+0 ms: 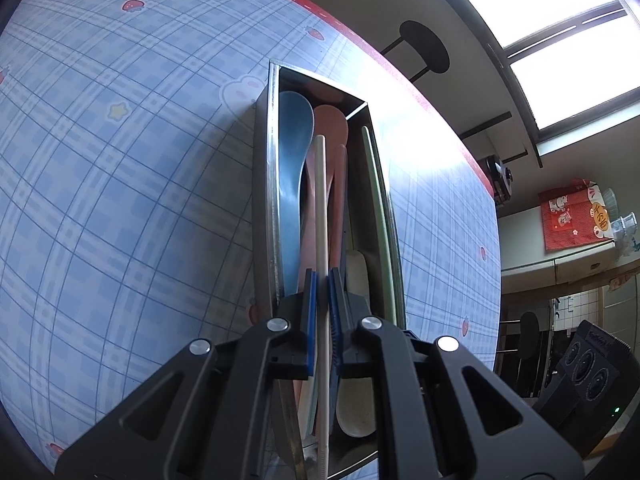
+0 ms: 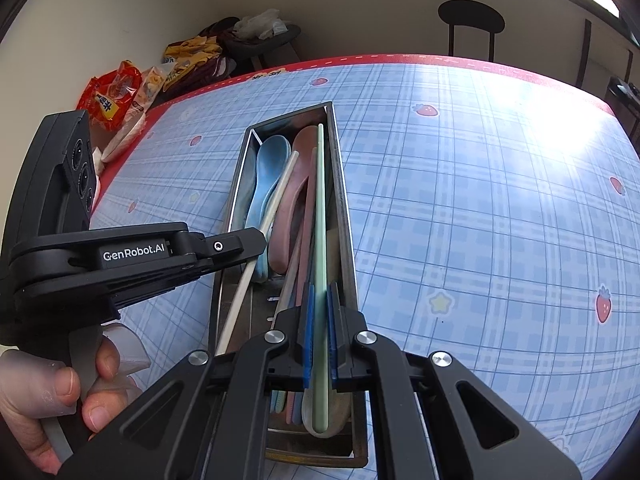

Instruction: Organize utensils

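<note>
Cream chopstick (image 1: 321, 216) between left fingers (image 1: 310, 312), green chopstick (image 2: 320, 240) between right fingers (image 2: 308, 320)

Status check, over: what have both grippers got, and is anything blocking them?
Left gripper shut on white chopstick. Right gripper shut on green chopstick. Both over metal tray of spoons. Nothing blocking.

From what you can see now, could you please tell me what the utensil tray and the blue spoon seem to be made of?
The tray looks like brushed stainless steel: grey walls with mirror-like reflections. The blue spoon appears matte plastic, uniformly pastel, without glare.
</note>
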The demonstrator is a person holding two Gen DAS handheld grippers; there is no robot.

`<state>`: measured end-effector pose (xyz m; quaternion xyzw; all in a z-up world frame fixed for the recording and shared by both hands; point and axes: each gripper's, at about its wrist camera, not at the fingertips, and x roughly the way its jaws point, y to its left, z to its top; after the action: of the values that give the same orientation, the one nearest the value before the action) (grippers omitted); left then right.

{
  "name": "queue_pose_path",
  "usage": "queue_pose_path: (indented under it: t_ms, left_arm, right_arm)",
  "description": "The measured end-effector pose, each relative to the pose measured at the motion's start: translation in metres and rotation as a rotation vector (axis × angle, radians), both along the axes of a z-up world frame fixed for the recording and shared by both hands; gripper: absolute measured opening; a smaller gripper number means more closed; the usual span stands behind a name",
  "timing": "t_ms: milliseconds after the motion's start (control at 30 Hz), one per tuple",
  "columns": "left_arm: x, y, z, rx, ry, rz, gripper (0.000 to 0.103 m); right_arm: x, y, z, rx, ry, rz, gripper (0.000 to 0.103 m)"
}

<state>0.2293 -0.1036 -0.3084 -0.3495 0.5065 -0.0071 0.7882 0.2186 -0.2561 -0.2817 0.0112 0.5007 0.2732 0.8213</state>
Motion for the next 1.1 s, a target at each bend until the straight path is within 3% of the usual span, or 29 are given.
queue_pose_path:
  t_ms: [433,700,767,833,1100]
  left_arm:
    - [0.006,-0.007,0.001,0.009,-0.002,-0.034,0.009]
    - [-0.005,0.005,0.031,0.081,-0.055,-0.038,0.012]
    - [-0.009,0.009,0.041,0.117,-0.070,-0.041,0.015]
    - [-0.014,0.012,0.053,0.165,-0.089,-0.055,0.016]
    - [-0.044,0.027,0.107,0.362,-0.163,-0.139,0.024]
  right_arm:
    - [0.001,0.007,-0.002,-0.007,0.023,-0.002,0.007]
    - [-0.006,0.002,0.017,0.021,-0.013,0.014,0.008]
    - [-0.006,-0.004,0.026,0.030,-0.029,-0.007,0.010]
    - [-0.007,-0.011,0.034,0.036,-0.048,-0.032,0.021]
    - [-0.022,-0.037,0.081,0.026,-0.151,-0.123,0.045]
